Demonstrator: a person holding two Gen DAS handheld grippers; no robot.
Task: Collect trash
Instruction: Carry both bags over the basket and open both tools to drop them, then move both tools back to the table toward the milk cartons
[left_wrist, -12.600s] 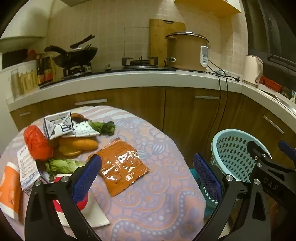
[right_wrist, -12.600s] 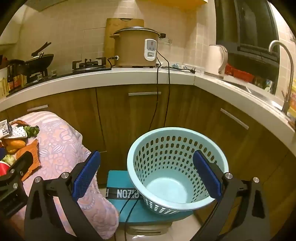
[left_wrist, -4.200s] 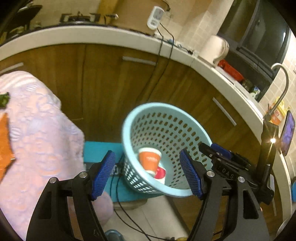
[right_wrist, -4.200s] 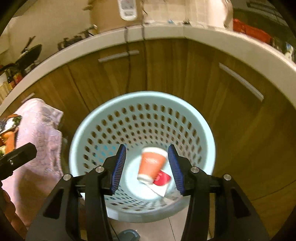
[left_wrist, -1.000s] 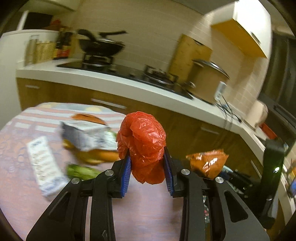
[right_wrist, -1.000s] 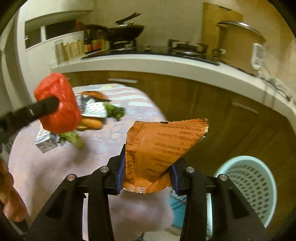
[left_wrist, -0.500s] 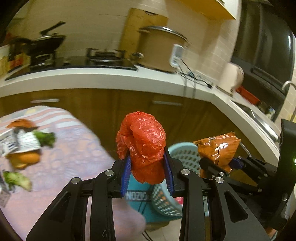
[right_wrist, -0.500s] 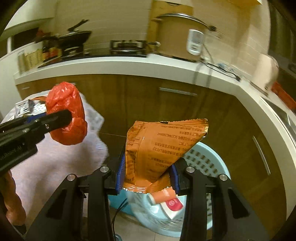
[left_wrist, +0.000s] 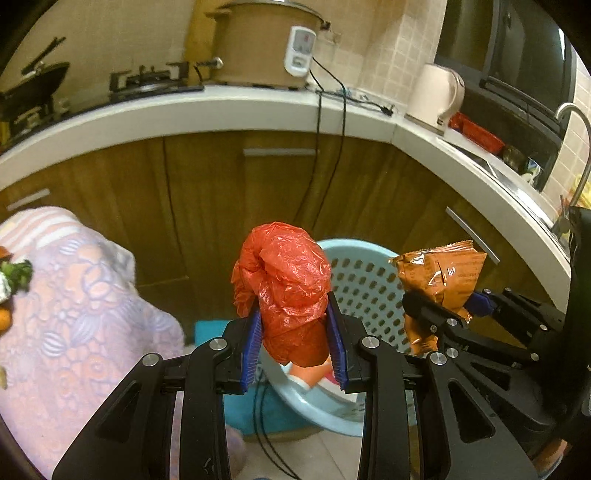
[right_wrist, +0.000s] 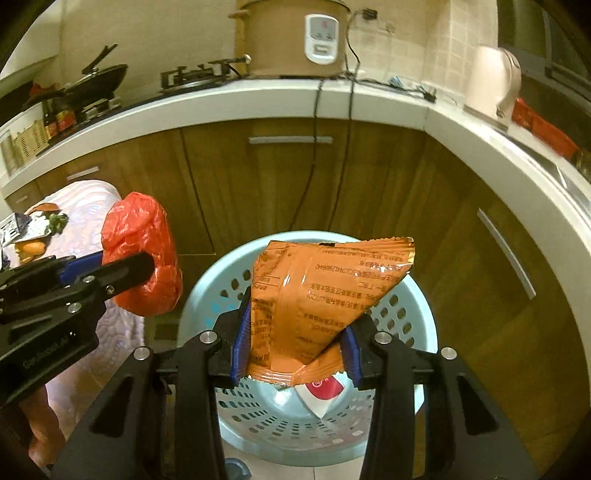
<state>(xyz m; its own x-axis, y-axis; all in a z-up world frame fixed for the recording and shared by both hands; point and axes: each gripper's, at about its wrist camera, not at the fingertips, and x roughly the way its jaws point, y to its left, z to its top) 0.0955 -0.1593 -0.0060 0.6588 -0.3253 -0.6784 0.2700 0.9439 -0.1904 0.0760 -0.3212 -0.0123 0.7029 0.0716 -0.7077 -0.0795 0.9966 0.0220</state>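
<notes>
Gripping crumpled red bag (left_wrist: 284, 291), left claw (left_wrist: 293, 345); right claw (right_wrist: 293, 343) loosening on creased orange wrapper (right_wrist: 325, 295).

Light: dim, warm yellow indoor light falling from above.
Glare: bright sheen on the white counter edge (left_wrist: 258, 107) and creases of the orange packet (right_wrist: 325, 288).
Shadows: cabinet doors (right_wrist: 258, 184) dark brown; black corners ring both views.
Blur: slight smear on the patterned cloth (left_wrist: 74, 295) and stove (left_wrist: 147, 79).
Distortion: strong fisheye; the counter bows into an arc.
</notes>
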